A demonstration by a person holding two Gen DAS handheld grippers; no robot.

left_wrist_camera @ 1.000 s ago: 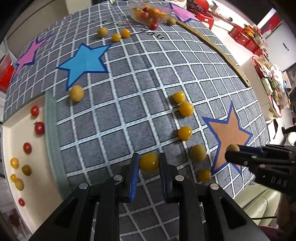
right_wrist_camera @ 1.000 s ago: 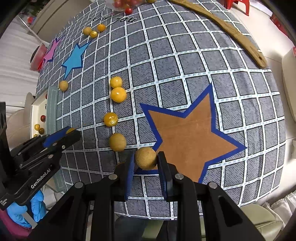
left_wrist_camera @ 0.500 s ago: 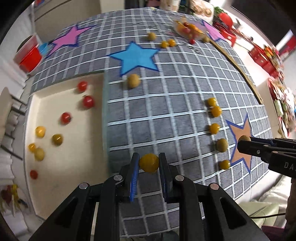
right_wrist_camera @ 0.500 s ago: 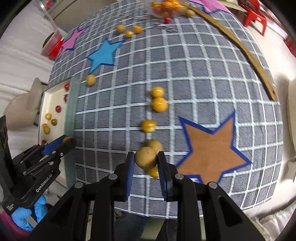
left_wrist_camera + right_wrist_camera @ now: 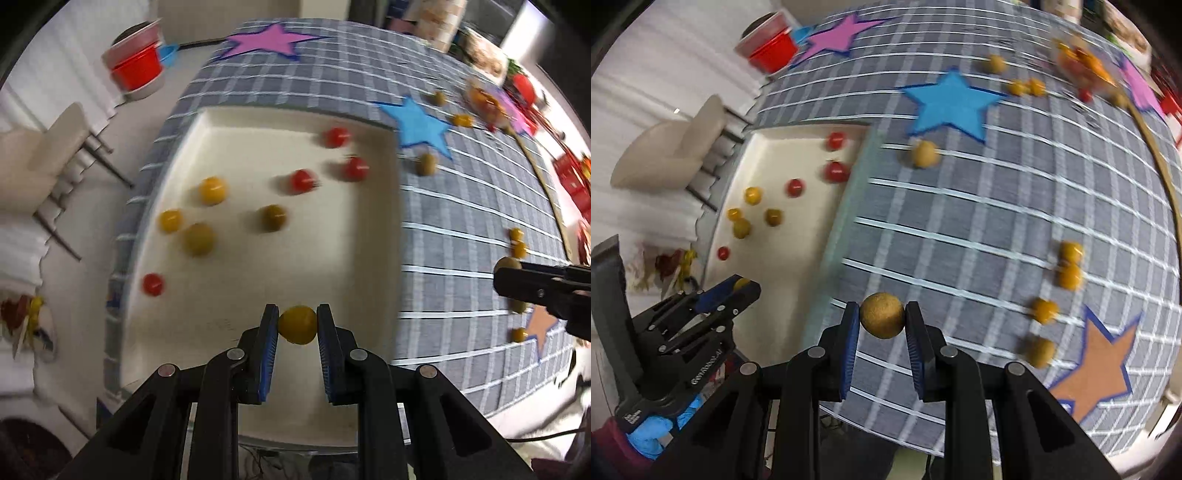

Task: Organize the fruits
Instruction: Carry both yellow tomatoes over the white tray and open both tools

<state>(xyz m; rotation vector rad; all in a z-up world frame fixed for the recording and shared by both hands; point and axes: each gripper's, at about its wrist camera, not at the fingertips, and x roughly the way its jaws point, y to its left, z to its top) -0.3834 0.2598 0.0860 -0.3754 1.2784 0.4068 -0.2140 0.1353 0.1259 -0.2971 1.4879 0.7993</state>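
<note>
My left gripper (image 5: 297, 325) is shut on a yellow cherry tomato (image 5: 297, 324) and hangs over the near part of the white tray (image 5: 354, 258). Red and yellow tomatoes (image 5: 211, 190) lie scattered in that tray. My right gripper (image 5: 882, 320) is shut on a rough tan round fruit (image 5: 882, 319) above the grey checked cloth, just right of the tray's (image 5: 764, 155) edge. In the right wrist view the left gripper (image 5: 740, 286) shows at lower left over the tray. Several yellow fruits (image 5: 1070, 275) remain on the cloth at right.
A clear bowl of mixed fruit (image 5: 1080, 62) stands at the far right of the table. A red tub (image 5: 138, 68) and a beige chair (image 5: 55, 147) are beyond the table's left edge. A wooden strip (image 5: 1156, 155) runs along the cloth's right side.
Both grippers have travelled left across the cloth with their fruits held. The left one now hangs over the tray; the right one has left the brown star and nears the tray's edge.
</note>
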